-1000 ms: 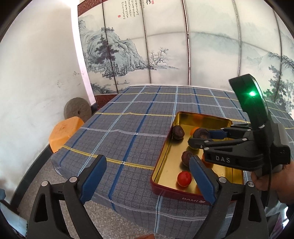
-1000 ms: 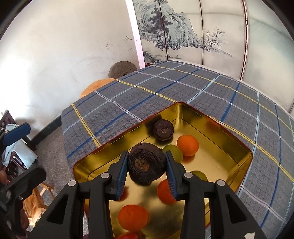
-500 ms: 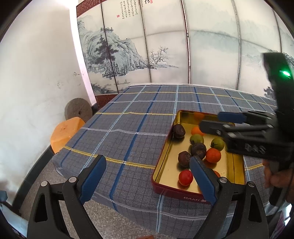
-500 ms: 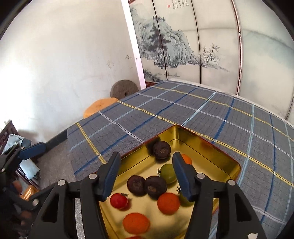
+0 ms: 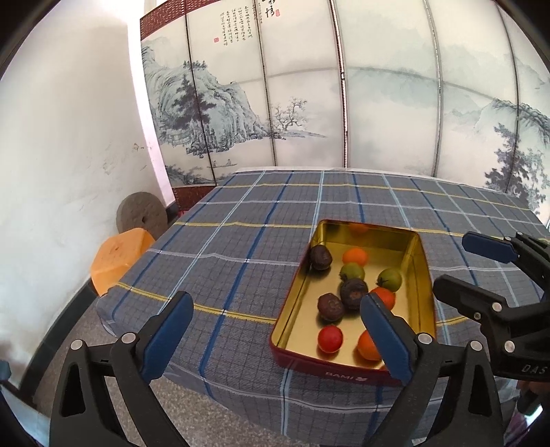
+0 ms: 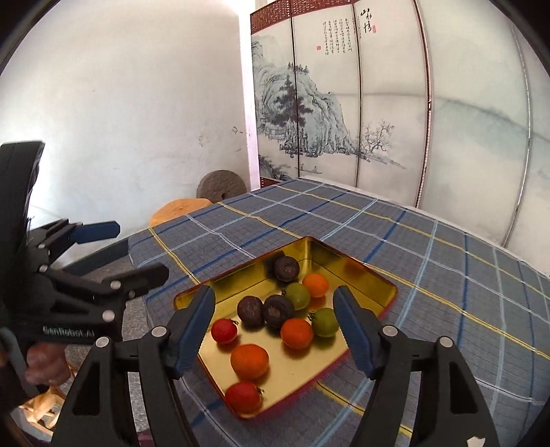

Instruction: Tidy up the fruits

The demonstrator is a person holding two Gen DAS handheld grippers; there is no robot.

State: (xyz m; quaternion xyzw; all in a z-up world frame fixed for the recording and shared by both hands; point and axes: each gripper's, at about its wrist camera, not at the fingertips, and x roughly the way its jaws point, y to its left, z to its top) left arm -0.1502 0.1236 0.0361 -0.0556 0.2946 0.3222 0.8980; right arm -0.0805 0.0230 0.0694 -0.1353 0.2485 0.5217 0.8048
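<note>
Gold tin (image 6: 361, 271) held all fruit (image 6: 249, 361) at table's (image 6: 447, 275) 6 o'clock edge. Left gripper (image 5: 275, 330) and right gripper (image 6: 275, 326) hovered released, empty. Any regrasp wanted centred, gentle squeeze: round fruit likely rolls.

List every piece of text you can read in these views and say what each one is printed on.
"BAMI": near red outer wall of the gold rectangular metal tin.
"DAS": black body of the right claw; it runs off the frame edge.
"GenRobot.AI": black body of the left claw.
Black calligraphy and red seals on the painted folding screen: too small to read.
</note>
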